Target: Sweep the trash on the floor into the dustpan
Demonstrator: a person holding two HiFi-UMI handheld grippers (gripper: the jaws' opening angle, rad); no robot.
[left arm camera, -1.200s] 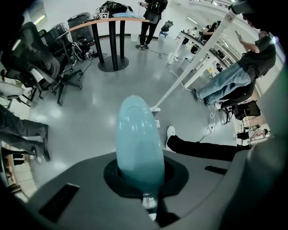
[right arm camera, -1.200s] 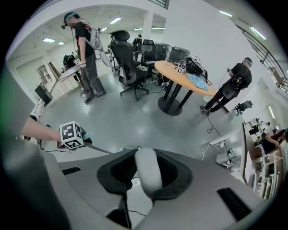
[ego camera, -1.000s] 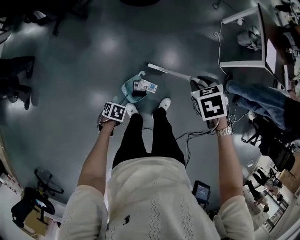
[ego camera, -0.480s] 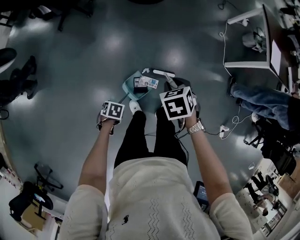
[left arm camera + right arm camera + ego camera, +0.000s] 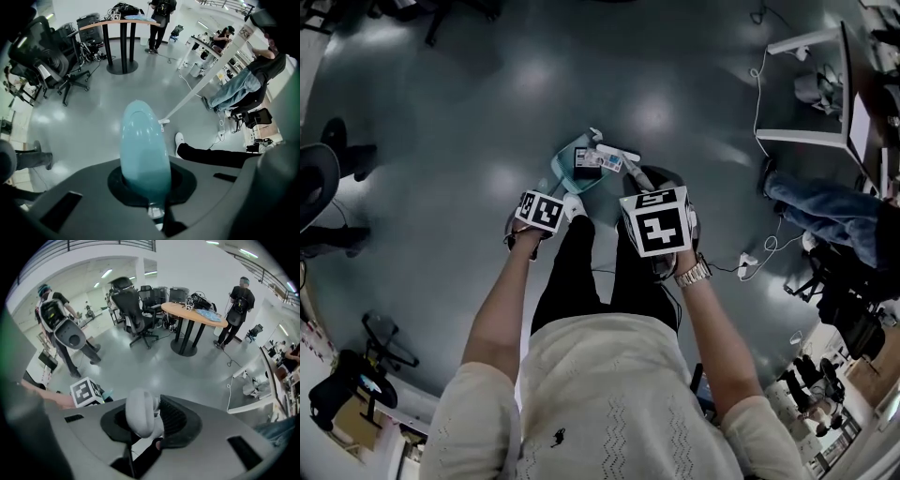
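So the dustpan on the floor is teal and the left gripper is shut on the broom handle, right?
Not quite: the left gripper view shows the left gripper shut on the teal dustpan handle, not the broom handle, which the right gripper holds. The dustpan on the floor is teal.

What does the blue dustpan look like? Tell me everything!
The dustpan is pale blue-green and looks like smooth plastic. Its pan rests on the grey floor just ahead of a white shoe, with flat packets of trash inside. Its rounded handle is clamped in the left tool. The white broom head lies at its mouth.
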